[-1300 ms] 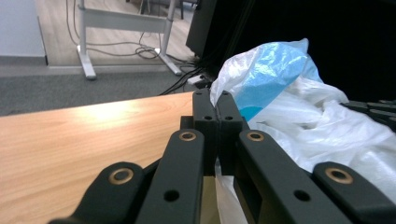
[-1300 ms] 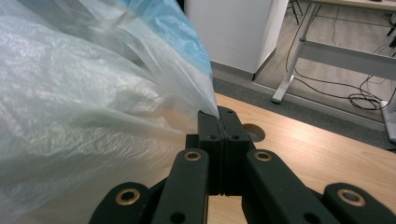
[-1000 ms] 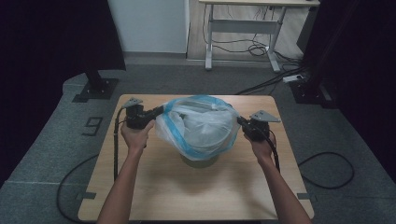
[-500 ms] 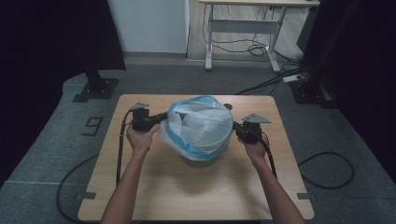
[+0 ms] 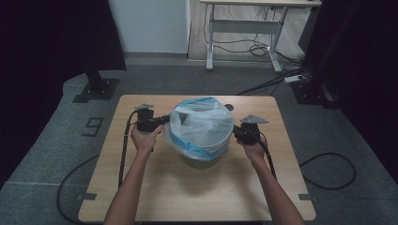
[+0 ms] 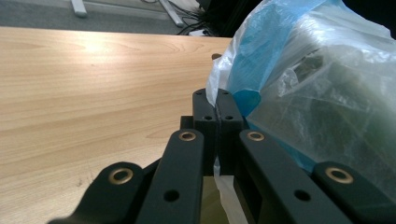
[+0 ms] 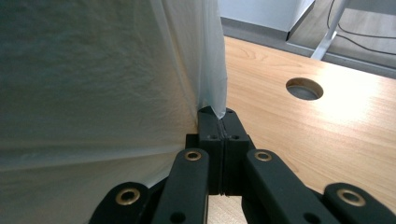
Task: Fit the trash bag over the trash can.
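Note:
A thin white plastic bag with a blue rim [image 5: 202, 126] is stretched over a small round bin [image 5: 199, 161] in the middle of the wooden table [image 5: 155, 187]. My left gripper [image 5: 165, 120] pinches the bag's left edge; in the left gripper view its jaws [image 6: 217, 109] are shut with a strip of the bag [image 6: 308, 84] running between them. My right gripper [image 5: 236, 132] holds the bag's right edge; in the right gripper view the jaws [image 7: 219, 123] are shut on a fold of white plastic [image 7: 205, 56]. The bin's top is hidden under the bag.
A round cable hole [image 5: 229, 107] sits in the table behind the bag, also seen in the right gripper view as a hole [image 7: 304, 88]. Gripper cables [image 5: 124, 150] trail off the table's front. A desk frame [image 5: 244, 33] stands on the floor beyond the table.
Both hands have come down and slightly toward me with the bag's edges, and the bag sits lower and wider over the bin than a second ago.

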The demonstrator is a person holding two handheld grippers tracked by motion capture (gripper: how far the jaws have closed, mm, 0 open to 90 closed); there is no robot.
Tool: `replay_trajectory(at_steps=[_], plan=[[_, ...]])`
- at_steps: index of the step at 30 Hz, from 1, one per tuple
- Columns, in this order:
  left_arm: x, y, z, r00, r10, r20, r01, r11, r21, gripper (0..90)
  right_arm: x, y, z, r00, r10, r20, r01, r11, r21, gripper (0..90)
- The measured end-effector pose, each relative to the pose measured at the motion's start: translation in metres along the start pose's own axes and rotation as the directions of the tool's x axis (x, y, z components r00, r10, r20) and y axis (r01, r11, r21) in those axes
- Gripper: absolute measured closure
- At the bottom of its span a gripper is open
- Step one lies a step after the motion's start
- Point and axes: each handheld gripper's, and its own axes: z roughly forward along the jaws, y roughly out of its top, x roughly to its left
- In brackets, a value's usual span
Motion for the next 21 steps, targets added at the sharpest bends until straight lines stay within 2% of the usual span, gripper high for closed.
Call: replay_trajectory(at_steps=[2, 5, 8, 12, 16, 21], plan=[[0.002, 0.000, 0.003, 1.0000, -0.004, -0.001, 0.004, 0.9999, 0.016, 89.5, -0.001, 0.000, 0.001, 1.0000, 0.003, -0.003, -0.003, 1.000, 0.002, 88.3], [0.005, 0.000, 0.007, 0.9995, -0.027, 0.018, 0.027, 0.9995, 0.017, 89.5, -0.002, 0.000, 0.001, 1.0000, 0.006, -0.003, -0.006, 1.000, 0.004, 88.3], [0.006, 0.000, 0.009, 0.9992, -0.033, 0.022, 0.033, 0.9993, 0.018, 89.5, -0.004, 0.000, 0.001, 1.0000, 0.001, -0.001, -0.001, 1.000, 0.010, 88.3], [0.007, -0.001, 0.012, 0.9989, -0.041, 0.022, 0.041, 0.9989, 0.022, 89.5, -0.004, 0.000, 0.002, 0.9999, 0.016, -0.005, -0.015, 1.000, 0.016, 88.3], [0.007, 0.000, 0.013, 0.9986, -0.049, 0.019, 0.048, 0.9985, 0.025, 89.6, -0.003, 0.000, 0.002, 1.0000, 0.009, -0.001, -0.009, 1.000, 0.019, 88.3], [0.012, -0.001, 0.015, 0.9968, -0.076, 0.024, 0.075, 0.9962, 0.045, 89.6, -0.007, 0.002, 0.000, 0.9999, 0.011, 0.012, -0.011, 1.000, 0.021, 88.3]])
